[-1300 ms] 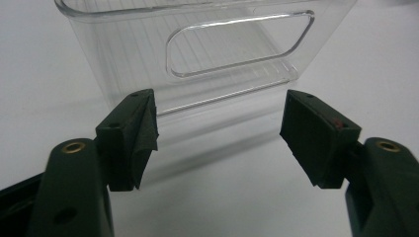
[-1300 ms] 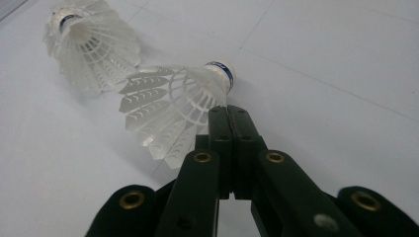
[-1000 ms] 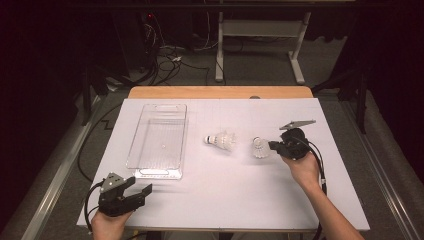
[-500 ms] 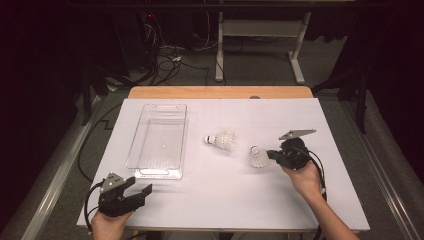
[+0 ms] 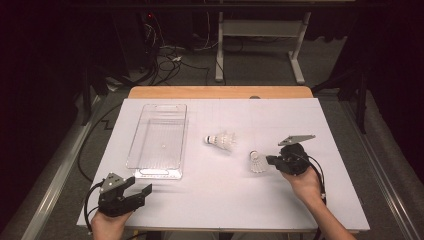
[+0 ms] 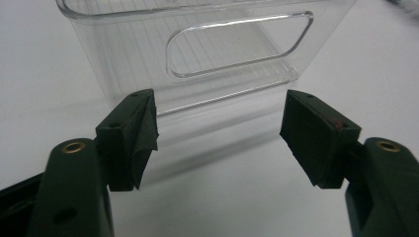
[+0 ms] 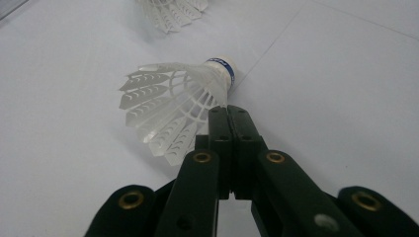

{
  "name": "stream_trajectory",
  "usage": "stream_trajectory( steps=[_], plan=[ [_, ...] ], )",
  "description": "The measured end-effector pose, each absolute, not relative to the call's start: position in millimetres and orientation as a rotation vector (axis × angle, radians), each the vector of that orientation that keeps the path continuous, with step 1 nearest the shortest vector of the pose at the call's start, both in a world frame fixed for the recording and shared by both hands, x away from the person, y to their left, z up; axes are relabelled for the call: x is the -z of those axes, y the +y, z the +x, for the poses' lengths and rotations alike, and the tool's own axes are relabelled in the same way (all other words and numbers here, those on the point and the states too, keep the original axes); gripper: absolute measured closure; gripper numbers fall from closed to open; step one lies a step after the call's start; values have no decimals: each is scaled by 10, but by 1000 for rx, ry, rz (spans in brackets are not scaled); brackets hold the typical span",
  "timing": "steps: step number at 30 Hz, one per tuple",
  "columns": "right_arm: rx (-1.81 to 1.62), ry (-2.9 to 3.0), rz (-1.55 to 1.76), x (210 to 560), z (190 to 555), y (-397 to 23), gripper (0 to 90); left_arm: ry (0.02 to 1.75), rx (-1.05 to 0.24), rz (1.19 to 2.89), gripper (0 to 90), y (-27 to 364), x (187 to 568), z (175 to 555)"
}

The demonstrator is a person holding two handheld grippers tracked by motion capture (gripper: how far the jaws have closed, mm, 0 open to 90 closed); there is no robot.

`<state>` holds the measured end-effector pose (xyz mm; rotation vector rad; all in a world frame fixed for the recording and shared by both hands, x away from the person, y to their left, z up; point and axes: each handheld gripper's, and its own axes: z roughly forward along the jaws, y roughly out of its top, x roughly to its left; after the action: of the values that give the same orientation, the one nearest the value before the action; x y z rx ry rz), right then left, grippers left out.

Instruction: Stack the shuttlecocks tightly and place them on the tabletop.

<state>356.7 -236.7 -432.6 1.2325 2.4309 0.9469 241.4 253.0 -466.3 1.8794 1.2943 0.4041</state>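
A white plastic shuttlecock (image 5: 258,162) with a blue-banded cork lies on its side right of the table's middle. My right gripper (image 5: 270,160) is shut, and its tips pinch the edge of the skirt. In the right gripper view the jaws (image 7: 228,111) press together against that shuttlecock (image 7: 173,103). A second shuttlecock (image 5: 221,141) lies a little farther off (image 7: 173,12). My left gripper (image 5: 145,191) rests open at the near left corner, just short of a clear plastic bin (image 5: 156,174). In the left gripper view its jaws (image 6: 220,133) stand wide apart before the bin's handle end (image 6: 197,49).
A white sheet (image 5: 320,125) covers the table, with a wooden edge (image 5: 220,92) at the back. Cables and a desk frame (image 5: 260,45) lie on the dark floor beyond. Each gripper trails a black cable.
My right gripper has moved toward the near edge, and the shuttlecock at its tips came with it. The left gripper, the bin and the other shuttlecock stayed put.
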Motion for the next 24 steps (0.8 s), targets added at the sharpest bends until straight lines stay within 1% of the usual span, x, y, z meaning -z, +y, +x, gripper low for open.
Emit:
stream_trajectory(
  steps=[5, 18, 19, 22, 24],
  plan=[
    [-932, 2424, 1243, 4348, 3572, -2390, 897, 1293, -404, 1880, 313, 2530, 4662, 2412],
    [-931, 2417, 1268, 4393, 3592, -2445, 821, 1293, -403, 1880, 313, 2531, 4663, 2412],
    [-928, 2411, 1275, 4398, 3595, -2449, 786, 1293, -403, 1880, 313, 2530, 4663, 2411],
    [-922, 2404, 1286, 4403, 3595, -2459, 762, 1293, -402, 1881, 313, 2530, 4663, 2412],
    [-924, 2390, 1300, 4411, 3588, -2478, 723, 1293, -401, 1880, 313, 2530, 4664, 2414]
  ],
)
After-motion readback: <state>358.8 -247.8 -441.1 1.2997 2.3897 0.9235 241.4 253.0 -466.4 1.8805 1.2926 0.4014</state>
